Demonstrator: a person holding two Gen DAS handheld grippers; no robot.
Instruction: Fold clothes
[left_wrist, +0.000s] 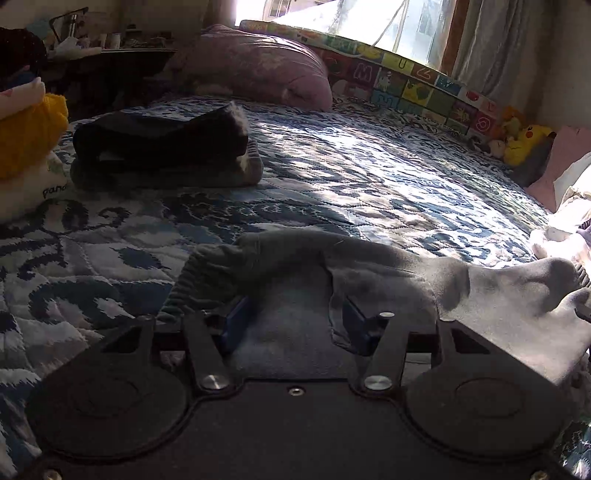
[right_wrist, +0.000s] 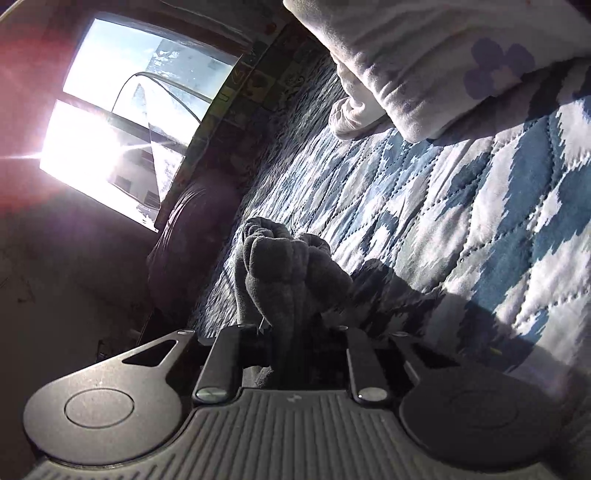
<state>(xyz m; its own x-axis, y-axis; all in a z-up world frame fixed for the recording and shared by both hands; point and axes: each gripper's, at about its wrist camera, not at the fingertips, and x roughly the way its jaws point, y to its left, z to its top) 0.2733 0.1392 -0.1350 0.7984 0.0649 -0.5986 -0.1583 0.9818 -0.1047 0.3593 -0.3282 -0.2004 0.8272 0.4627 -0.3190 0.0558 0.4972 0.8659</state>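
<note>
A grey sock (left_wrist: 388, 273) stretches across the blue-and-white quilt (left_wrist: 332, 177), its ribbed cuff at the left and its pale toe end at the right. It drapes over the tips of my left gripper (left_wrist: 295, 325), which is open; the blue pads (left_wrist: 236, 321) stand well apart with flat sock cloth between them. In the right wrist view the same grey sock (right_wrist: 284, 266) is bunched into a knot of folds. My right gripper (right_wrist: 301, 343) is shut on it, holding it above the quilt (right_wrist: 461, 206). Cloth hides both sets of fingertips.
A stack of folded dark clothes (left_wrist: 162, 147) sits on the bed at the far left, beside a yellow garment (left_wrist: 29, 136). A pink pillow (left_wrist: 258, 66), alphabet mat (left_wrist: 406, 81) and yellow plush toy (left_wrist: 528, 140) line the window side. A white flowered garment (right_wrist: 443, 55) lies nearby.
</note>
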